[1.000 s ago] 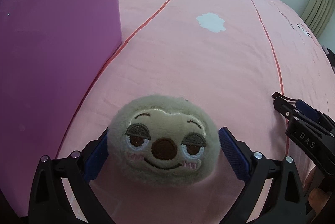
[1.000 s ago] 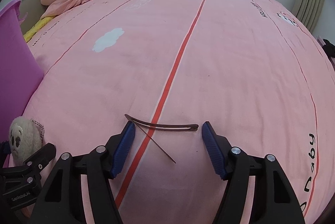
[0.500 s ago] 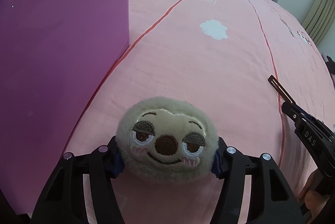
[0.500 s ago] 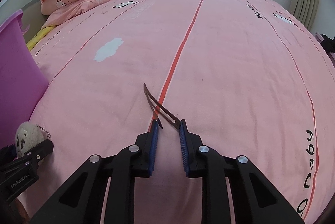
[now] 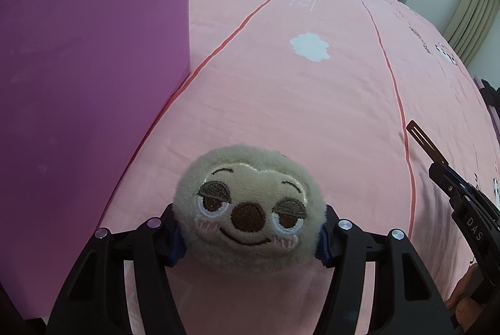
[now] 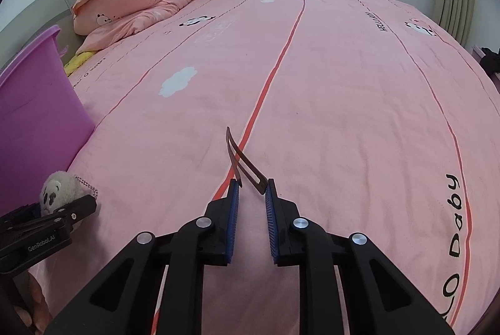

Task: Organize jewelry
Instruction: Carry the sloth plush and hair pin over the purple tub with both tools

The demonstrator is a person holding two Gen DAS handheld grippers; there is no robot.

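Observation:
A round beige plush charm [image 5: 247,206] with an embroidered sleepy face sits between the blue pads of my left gripper [image 5: 248,236], which is shut on it just above the pink bedspread [image 5: 281,91]. In the right wrist view the same plush charm [image 6: 59,191] shows its bead chain at the lower left. My right gripper [image 6: 252,185] is shut on a thin brown hair clip [image 6: 242,161], which sticks up and forward from the fingertips, lifted off the bed. The hair clip [image 5: 425,142] also shows at the right of the left wrist view.
A purple plastic bin [image 5: 87,78] stands close on the left, its wall [image 6: 34,103] beside the plush. A rolled pink quilt [image 6: 137,3] lies at the far left of the bed. Curtains and a window are at the back.
Both grippers went from open to shut: the left closed on the plush charm, the right closed on the hair clip. The clip has since been lifted off the bed and turned upward.

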